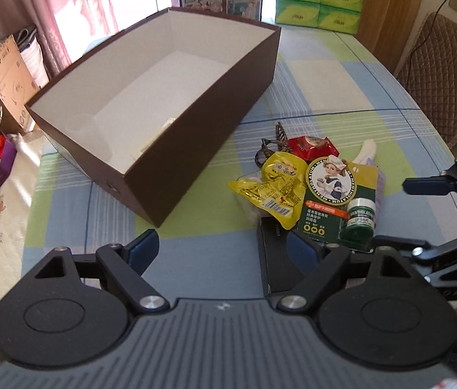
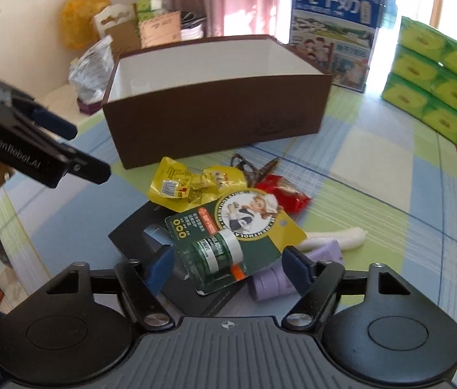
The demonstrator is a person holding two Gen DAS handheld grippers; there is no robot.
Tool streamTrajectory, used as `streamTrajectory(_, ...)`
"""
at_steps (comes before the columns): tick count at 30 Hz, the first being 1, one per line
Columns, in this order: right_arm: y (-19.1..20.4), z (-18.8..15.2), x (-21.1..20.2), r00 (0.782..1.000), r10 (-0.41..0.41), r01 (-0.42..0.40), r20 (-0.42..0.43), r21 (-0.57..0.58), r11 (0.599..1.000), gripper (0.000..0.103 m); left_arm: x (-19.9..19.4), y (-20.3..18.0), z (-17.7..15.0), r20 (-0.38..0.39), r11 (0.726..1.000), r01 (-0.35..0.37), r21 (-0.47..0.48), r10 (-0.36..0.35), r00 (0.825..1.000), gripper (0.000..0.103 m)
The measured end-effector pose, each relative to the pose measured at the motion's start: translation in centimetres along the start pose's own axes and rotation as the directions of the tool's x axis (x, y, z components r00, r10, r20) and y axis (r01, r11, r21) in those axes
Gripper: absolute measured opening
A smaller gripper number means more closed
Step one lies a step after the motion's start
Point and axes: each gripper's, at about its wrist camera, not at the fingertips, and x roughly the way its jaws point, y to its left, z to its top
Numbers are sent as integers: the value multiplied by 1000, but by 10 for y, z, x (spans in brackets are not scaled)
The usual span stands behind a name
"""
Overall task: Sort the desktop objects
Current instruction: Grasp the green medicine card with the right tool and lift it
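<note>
left gripper (image 1: pixel 225 249), right gripper (image 2: pixel 231 265) fingers wide, empty | checked tablecloth (image 1: pixel 342 97) — curtains (image 1: pixel 66 6) behind

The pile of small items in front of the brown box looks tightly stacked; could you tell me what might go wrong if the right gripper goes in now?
1. The right gripper is open around the Mentholatum card, which overlaps the yellow packet and the purple roll; lifting it may drag them along.
2. The card leans on the black box, so the flat card could slip out.
3. The left gripper hovers close by; the two could collide.
</note>
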Motion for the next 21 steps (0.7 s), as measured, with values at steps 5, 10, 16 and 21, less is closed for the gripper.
streamTrajectory(5, 7, 3, 24, 1000, 14, -16, -22, -80, 997, 60, 11, 4, 3, -23, 1000, 12, -13, -13, 1000, 84)
streamTrajectory(10, 8, 3, 44, 998, 25, -31, -54, -102, 994, 50, 20, 8, 6, -40, 1000, 21, -22, -21, 999, 84)
streamTrajectory(16, 0, 1, 40, 999, 24, -27, -37, -77, 997, 33, 31, 10, 10, -49, 996, 72, -48, -75, 996, 84)
streamTrajectory(21, -17, 1, 26, 999, -30, 30, -21, -4, 1000, 33, 44, 10, 15, -55, 989, 127, -77, -132, 990, 84)
